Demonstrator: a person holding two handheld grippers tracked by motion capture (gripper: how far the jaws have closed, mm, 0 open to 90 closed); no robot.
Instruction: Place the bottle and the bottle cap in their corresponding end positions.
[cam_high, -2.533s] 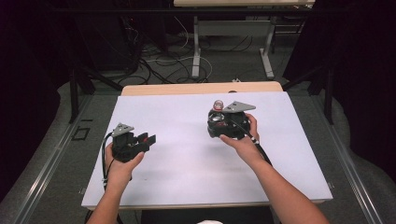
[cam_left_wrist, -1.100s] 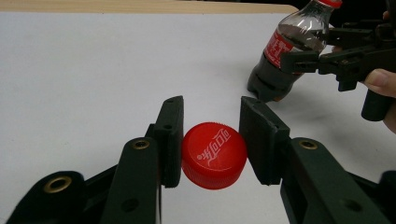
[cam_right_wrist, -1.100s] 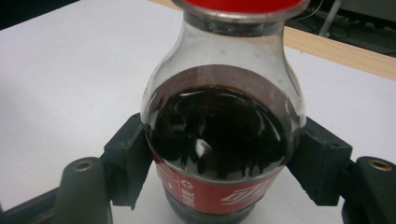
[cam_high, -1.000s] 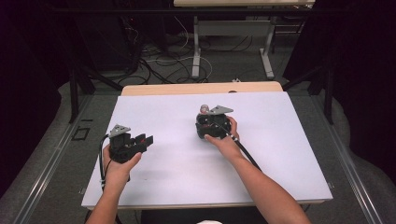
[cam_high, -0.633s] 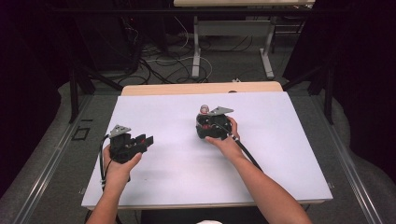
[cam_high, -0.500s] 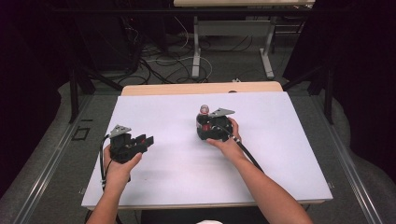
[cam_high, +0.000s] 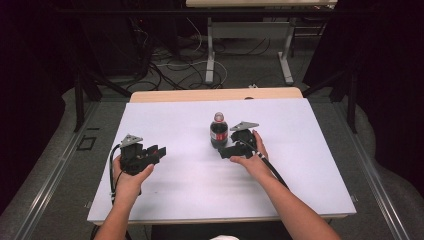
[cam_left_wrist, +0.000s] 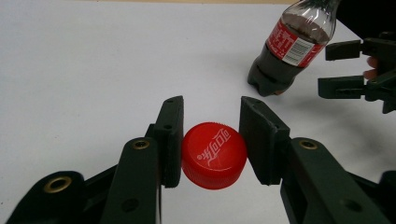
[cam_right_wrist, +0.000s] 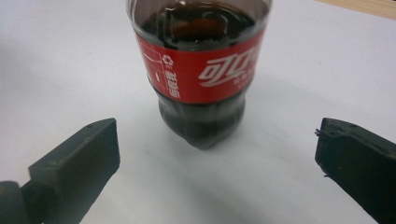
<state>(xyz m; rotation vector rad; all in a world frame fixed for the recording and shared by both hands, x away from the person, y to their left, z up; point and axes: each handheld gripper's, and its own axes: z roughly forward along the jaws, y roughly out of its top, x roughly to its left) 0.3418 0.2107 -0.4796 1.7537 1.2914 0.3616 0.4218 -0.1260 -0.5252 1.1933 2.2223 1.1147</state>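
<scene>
On the white table (cam_high: 165, 200) our right gripper (cam_high: 234, 148), jaws just opened wide, has let go of the small dark cola bottle (cam_high: 218, 131) standing upright, while our left gripper (cam_left_wrist: 212, 135) clamps its red plastic cap (cam_left_wrist: 214, 155), which we likely screw on next.

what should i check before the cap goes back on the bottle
1. Cap gripped: ok, the left claw is shut on its sides.
2. Bottle upright on the table: ok.
3. Right claw clear of the bottle: ok, its jaws have just been opening and stand wide, nothing between the pads.
4. Bottle steadied for capping: not ok, nothing holds it.
5. Bottle mouth open and clean: cannot tell, too small in the high view.
</scene>
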